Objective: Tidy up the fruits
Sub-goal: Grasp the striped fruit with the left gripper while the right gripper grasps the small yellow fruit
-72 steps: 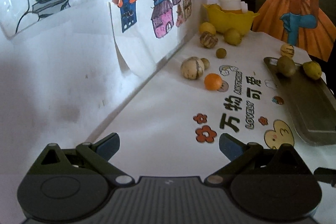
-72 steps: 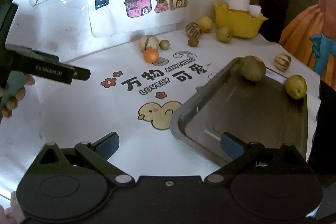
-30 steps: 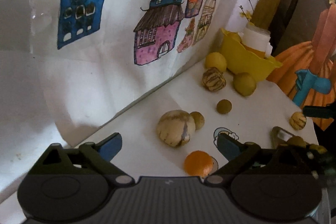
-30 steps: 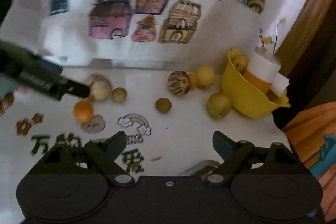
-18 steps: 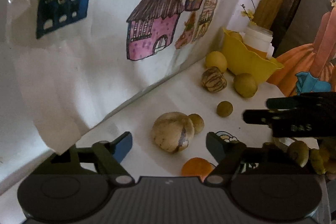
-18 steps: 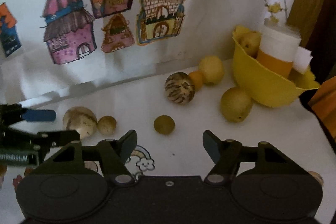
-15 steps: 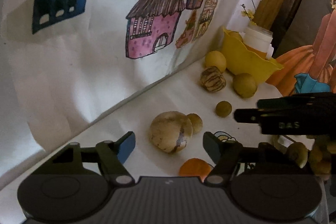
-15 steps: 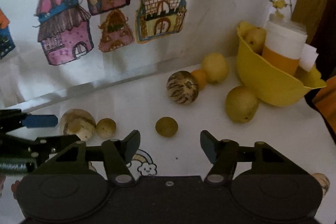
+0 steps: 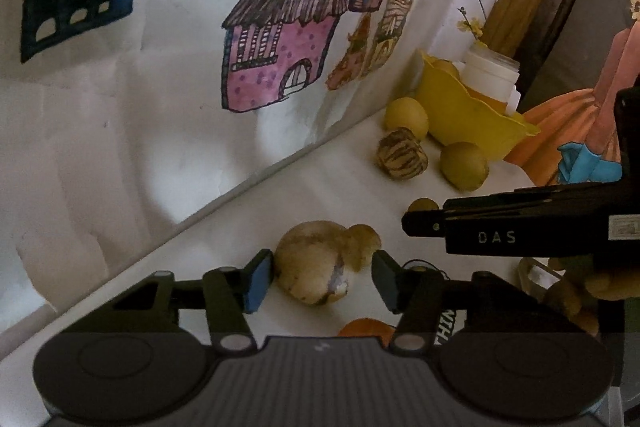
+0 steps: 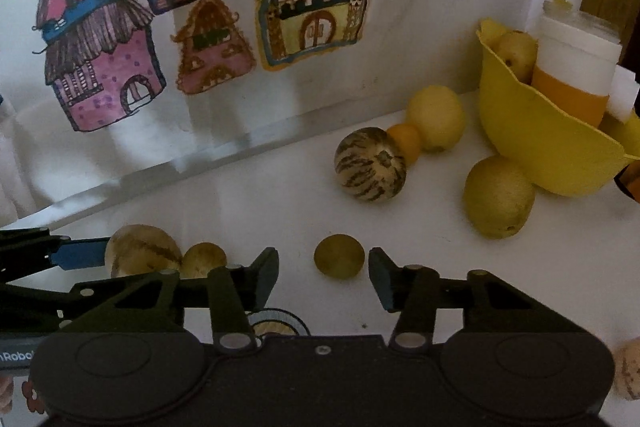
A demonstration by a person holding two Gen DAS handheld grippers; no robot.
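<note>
Left gripper [image 9: 322, 281] is low over the white tabletop [image 9: 320, 183], jaws parted around the pale melon [image 9: 314, 263]; the blue left pad sits just beside or touching the melon's left side, while the right pad stands clear of it, so nothing is clamped. A small tan fruit [image 9: 364, 241] touches the melon on its far right side, and an orange [image 9: 362, 329] lies nearer the camera, partly hidden behind the gripper body. Right gripper [image 10: 322, 277] is likewise spread, its fingers flanking the small green fruit [image 10: 339, 256] on the table, with a gap on both sides; no contact is seen. In the right wrist view, the melon [image 10: 140, 253] and tan fruit [image 10: 204, 257] lie to the left, with the left gripper's blue pad against the melon. Further back rest a striped melon [image 10: 370, 165], a small orange [image 10: 404, 141] and a lemon [image 10: 436, 119] in a touching row, and a yellow-green fruit [image 10: 498, 197] just beside the yellow bowl [image 10: 532, 139]. The bowl holds one fruit [image 10: 516, 53] and a white-and-orange jar [image 10: 572, 75]. House drawings [image 10: 100, 39] cover the back wall.
</note>
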